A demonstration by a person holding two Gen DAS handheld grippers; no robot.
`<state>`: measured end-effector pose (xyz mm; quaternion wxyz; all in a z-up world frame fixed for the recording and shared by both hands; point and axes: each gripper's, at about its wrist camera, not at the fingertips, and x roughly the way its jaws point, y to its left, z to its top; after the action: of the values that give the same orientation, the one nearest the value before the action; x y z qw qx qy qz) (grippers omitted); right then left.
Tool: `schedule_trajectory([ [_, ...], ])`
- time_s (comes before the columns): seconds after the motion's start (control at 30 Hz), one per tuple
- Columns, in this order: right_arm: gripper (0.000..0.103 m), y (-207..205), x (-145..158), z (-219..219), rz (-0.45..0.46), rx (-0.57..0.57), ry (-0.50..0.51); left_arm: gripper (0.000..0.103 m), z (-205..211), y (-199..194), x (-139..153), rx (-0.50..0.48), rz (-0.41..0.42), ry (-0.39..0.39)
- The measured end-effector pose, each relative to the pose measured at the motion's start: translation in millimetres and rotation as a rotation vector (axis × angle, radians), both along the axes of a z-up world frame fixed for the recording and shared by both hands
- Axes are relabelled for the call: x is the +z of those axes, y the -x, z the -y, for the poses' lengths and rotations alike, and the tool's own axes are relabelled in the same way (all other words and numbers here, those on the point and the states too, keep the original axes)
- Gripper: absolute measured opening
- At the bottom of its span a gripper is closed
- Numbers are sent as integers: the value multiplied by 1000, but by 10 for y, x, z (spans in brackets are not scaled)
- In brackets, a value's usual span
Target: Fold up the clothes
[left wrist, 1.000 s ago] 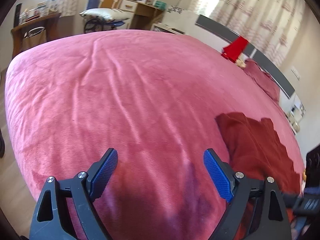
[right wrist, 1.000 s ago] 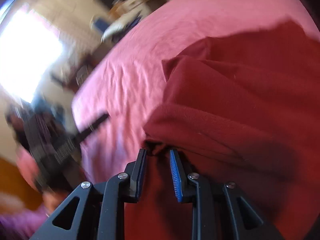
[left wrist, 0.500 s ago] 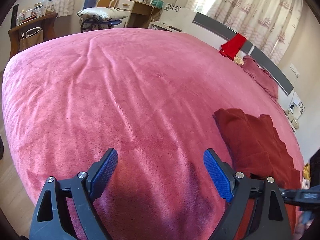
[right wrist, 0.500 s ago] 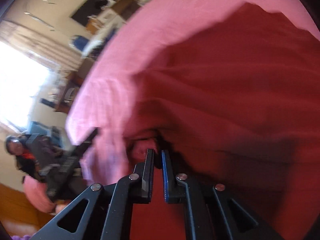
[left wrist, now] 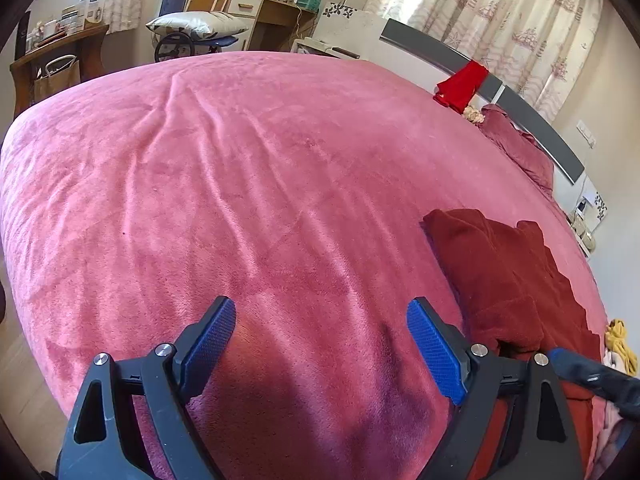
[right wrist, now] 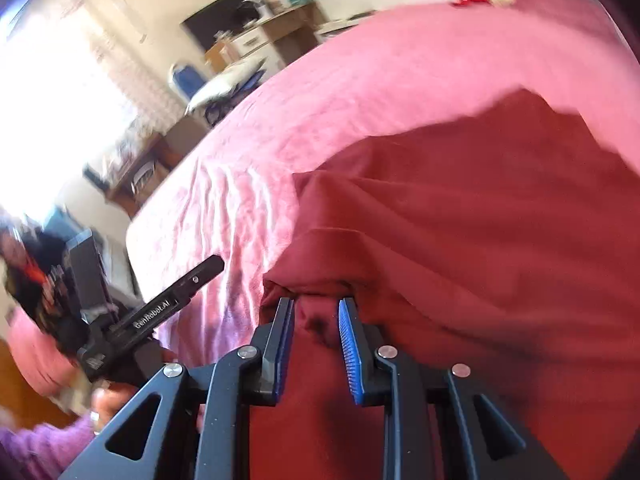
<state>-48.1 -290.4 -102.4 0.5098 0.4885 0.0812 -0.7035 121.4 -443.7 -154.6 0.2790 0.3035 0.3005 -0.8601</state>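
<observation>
A dark red garment point(left wrist: 500, 272) lies folded on the right of the pink bed blanket point(left wrist: 240, 180). In the right wrist view the garment point(right wrist: 480, 220) fills the right half. My right gripper point(right wrist: 316, 306) sits at its near left corner. Its jaws are opening, with a bunched fold of the cloth loose in the gap between the pads. My left gripper point(left wrist: 320, 308) hovers open over bare blanket, left of the garment, with nothing between its fingers. One of its fingers point(right wrist: 200, 272) shows in the right wrist view.
A bright red cloth point(left wrist: 460, 84) hangs on the headboard, above a pink pillow point(left wrist: 520, 148). A yellow item point(left wrist: 618, 340) lies at the bed's right edge. A chair with a white pillow point(left wrist: 196, 26), a desk and a side table point(left wrist: 60, 52) stand beyond the bed. A person's purple sleeve point(right wrist: 40, 440) shows low left.
My right gripper closed on the garment's corner fold, then parted its jaws again while lifting and rolling. The garment's near corner is more bunched. The left gripper has not moved.
</observation>
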Motion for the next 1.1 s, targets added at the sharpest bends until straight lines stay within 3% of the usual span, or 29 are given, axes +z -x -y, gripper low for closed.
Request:
schedule_trajectory([
  [0.1,24,-35,-390,264,59,96,-88,90,6,-12,-4,0,1,1],
  [0.13,21,-64,-443,315,26,128,-103,90,12,-19,-6,1,-1,-1],
  [0.2,25,-68,-357,297,21,159,-107,90,33,-50,-2,8,-7,-2],
  [0.37,25,-22,-103,307,138,116,49,90,107,-102,-38,37,-30,-38],
  [0.47,25,19,-238,380,183,118,11,90,110,-115,-33,38,-34,-40],
  [0.6,25,120,-426,650,171,17,-50,90,113,-138,-36,41,-35,-41],
  [0.7,23,201,-440,665,176,-55,-2,90,127,-145,-47,45,-39,-50],
  [0.73,14,218,-468,673,193,-58,15,90,129,-149,-46,46,-42,-51],
  [0.87,10,252,-579,760,347,8,113,90,157,-175,-29,56,-55,-56],
  [0.9,5,225,-612,771,395,49,141,90,171,-158,-28,60,-58,-62],
  [1.0,1,108,-877,870,519,150,108,90,187,-146,-38,63,-52,-67],
  [1.07,2,109,-966,850,534,93,95,90,192,-149,-31,45,-47,-59],
  [1.1,10,138,-909,812,532,68,122,90,192,-160,-33,43,-50,-55],
])
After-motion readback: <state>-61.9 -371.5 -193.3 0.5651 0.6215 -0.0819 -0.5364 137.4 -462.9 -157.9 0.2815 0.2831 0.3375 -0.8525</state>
